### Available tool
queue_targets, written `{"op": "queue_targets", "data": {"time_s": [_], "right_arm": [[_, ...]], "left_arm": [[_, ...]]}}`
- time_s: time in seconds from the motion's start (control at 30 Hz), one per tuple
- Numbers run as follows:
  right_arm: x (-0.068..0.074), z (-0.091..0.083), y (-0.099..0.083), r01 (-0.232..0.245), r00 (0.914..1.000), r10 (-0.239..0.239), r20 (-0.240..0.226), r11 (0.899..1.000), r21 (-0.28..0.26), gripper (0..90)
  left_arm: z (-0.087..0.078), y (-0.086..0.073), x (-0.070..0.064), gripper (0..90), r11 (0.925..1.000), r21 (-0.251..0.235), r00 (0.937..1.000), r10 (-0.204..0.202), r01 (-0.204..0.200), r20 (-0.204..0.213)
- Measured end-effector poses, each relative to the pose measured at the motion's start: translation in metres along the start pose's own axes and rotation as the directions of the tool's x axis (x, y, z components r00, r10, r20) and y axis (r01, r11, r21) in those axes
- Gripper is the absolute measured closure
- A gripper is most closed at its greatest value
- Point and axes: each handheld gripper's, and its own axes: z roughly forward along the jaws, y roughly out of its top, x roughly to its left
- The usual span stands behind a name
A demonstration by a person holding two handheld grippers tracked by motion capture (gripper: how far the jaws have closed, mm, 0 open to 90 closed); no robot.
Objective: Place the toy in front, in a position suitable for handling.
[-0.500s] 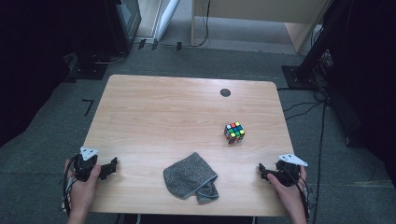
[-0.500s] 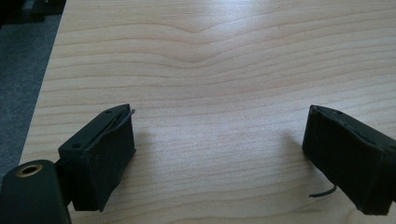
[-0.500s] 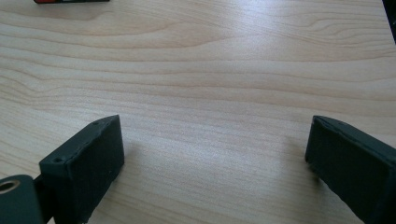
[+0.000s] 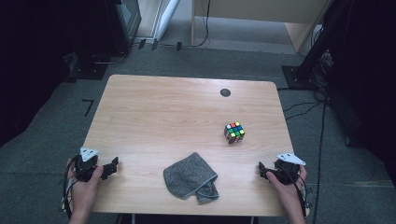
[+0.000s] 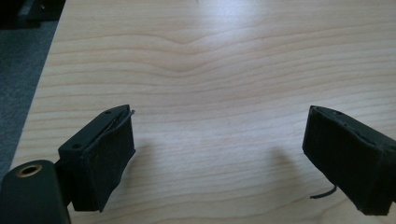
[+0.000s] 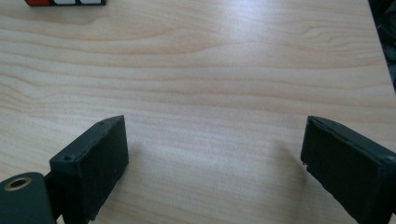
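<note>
A colourful puzzle cube (image 4: 234,132) sits on the right half of the wooden table (image 4: 177,112); its lower edge (image 6: 65,2) peeks in at the top left of the right gripper view. A crumpled grey cloth (image 4: 191,177) lies near the front edge, in the middle. My left gripper (image 4: 113,164) rests at the front left corner, held by a hand, its jaws wide apart over bare wood (image 5: 219,140). At the front right corner my right gripper (image 4: 261,170) is likewise open, with nothing between its jaws (image 6: 215,154).
A small black round disc (image 4: 225,92) lies near the table's far edge. Grey carpet surrounds the table, with cables and dark equipment stands at the back and right. A pale wooden cabinet (image 4: 252,18) stands beyond the table.
</note>
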Motion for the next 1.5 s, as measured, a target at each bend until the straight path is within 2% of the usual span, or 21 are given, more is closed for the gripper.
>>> {"op": "queue_targets", "data": {"time_s": [0.1,0.23,0.33,0.43,0.5,0.57,0.77,0.87,1.07,1.17,1.33,1.5], "right_arm": [[0.003,0.002,0.004,-0.016,0.9998,0.015,-0.015,1.000,-0.016,7.6],[0.013,0.002,0.008,0.013,0.9979,-0.015,-0.063,0.999,-0.035,7.6],[0.024,0.000,0.012,0.032,0.9942,-0.037,-0.101,0.998,-0.055,7.6],[0.031,-0.001,0.017,0.017,0.9906,-0.026,-0.134,0.997,-0.071,7.6],[0.036,0.000,0.021,0.021,0.9874,-0.033,-0.155,0.997,-0.076,7.6],[0.040,0.001,0.026,0.027,0.9851,-0.041,-0.167,0.996,-0.085,7.6],[0.054,0.012,0.044,0.005,0.9806,-0.025,-0.194,0.994,-0.106,7.6],[0.061,0.018,0.052,0.006,0.9754,-0.033,-0.218,0.992,-0.124,7.3],[0.067,0.026,0.061,-0.017,0.9793,-0.010,-0.202,0.991,-0.130,7.3],[0.069,0.032,0.064,-0.029,0.9782,0.003,-0.208,0.992,-0.119,7.3],[0.074,0.043,0.068,-0.027,0.9820,0.007,-0.189,0.994,-0.107,12.5],[0.080,0.053,0.068,-0.009,0.9832,-0.010,-0.183,0.995,-0.104,12.8]], "left_arm": [[0.001,0.002,-0.007,9.2,0.9999,-0.009,0.9999,0.006,-0.006,0.015],[0.004,0.005,-0.020,9.2,0.9993,-0.017,0.9989,0.033,-0.033,0.034],[0.008,0.006,-0.028,9.2,0.9980,-0.005,0.9966,0.063,-0.063,0.053],[0.012,0.006,-0.034,9.2,0.9945,0.011,0.9932,0.103,-0.104,0.053],[0.014,0.006,-0.036,9.2,0.9930,0.021,0.9921,0.115,-0.116,0.049],[0.015,0.006,-0.036,9.2,0.9927,0.025,0.9919,0.117,-0.118,0.049],[0.016,0.006,-0.035,9.2,0.9936,0.036,0.9920,0.105,-0.108,0.070],[0.016,0.006,-0.035,9.0,0.9934,0.036,0.9919,0.106,-0.109,0.069],[0.016,0.006,-0.035,9.0,0.9933,0.036,0.9919,0.107,-0.109,0.069],[0.016,0.006,-0.035,9.0,0.9934,0.036,0.9919,0.106,-0.109,0.069],[0.016,0.006,-0.035,9.0,0.9933,0.037,0.9919,0.107,-0.109,0.068],[0.016,0.006,-0.035,9.0,0.9934,0.036,0.9920,0.106,-0.109,0.068]]}}
